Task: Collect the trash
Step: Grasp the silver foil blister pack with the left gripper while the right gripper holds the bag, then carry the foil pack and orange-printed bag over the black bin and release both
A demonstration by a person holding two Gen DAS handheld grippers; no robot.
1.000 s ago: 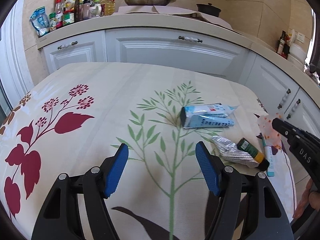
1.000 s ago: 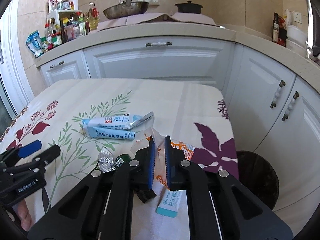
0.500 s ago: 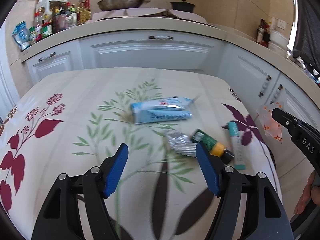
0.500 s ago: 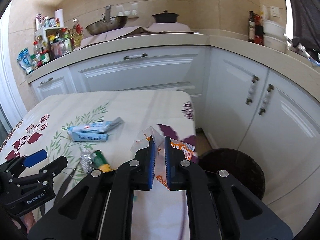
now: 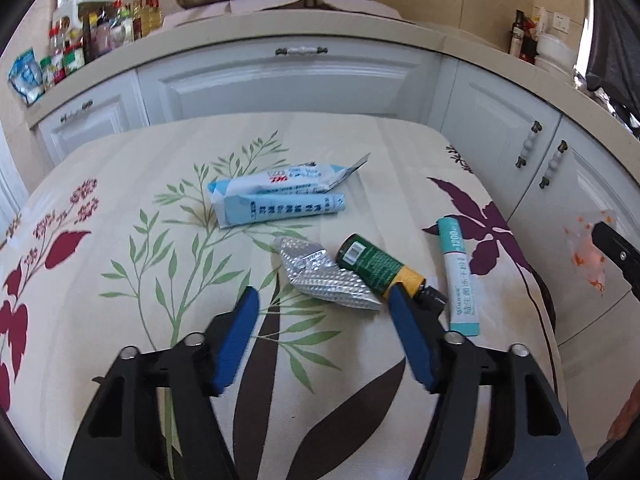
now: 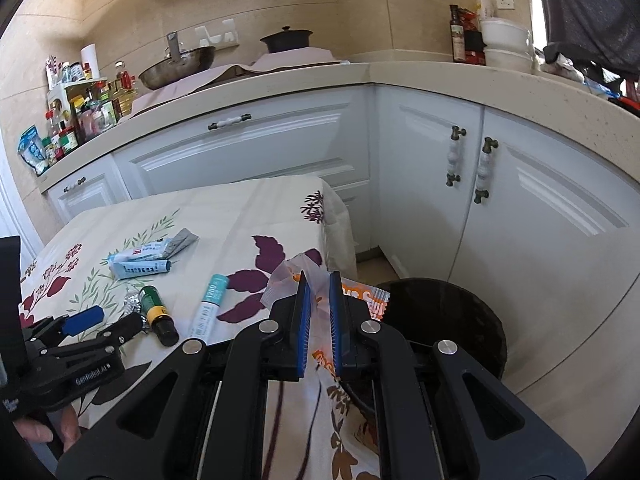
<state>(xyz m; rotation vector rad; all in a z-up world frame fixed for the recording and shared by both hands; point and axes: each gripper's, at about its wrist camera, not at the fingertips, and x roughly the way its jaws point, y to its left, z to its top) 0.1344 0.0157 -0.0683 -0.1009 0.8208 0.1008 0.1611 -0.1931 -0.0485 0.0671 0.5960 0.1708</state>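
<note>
- The right claw [image 6: 319,312] is clenched on a clear wrapper with orange print [image 6: 362,300]; its blue pads pinch the film, which sticks up between them and spills out to the right.
- Only the right wrist view shows what lies past that wrapper: a dark round bin [image 6: 452,320] on the floor, just beyond the claw tips and beside the white cabinet doors [image 6: 520,208].
- The left claw [image 5: 322,312] is released, its jaws having just been narrowing, with nothing gripped between them; its tips hang over the flowered counter [image 5: 120,208].
- Only the left wrist view shows the trash close up. A crumpled foil pack [image 5: 320,276] lies just ahead of the left claw, between its tips.
- Touching the foil pack on its right is a green and yellow bottle [image 5: 376,266], whose black cap end sits against the claw's right pad.
- Right of the foil pack, past the bottle, lies a teal and white stick pack [image 5: 460,276].
- Beyond the foil pack lie two pale blue packets [image 5: 276,198], one resting on the other.
- In the left wrist view the right claw appears only as a black tip at the far right edge, with the wrapper blurred beside it.
- The right wrist view shows the left claw from the side, low over the foil pack, with a hand [image 6: 52,428] below it.
</note>
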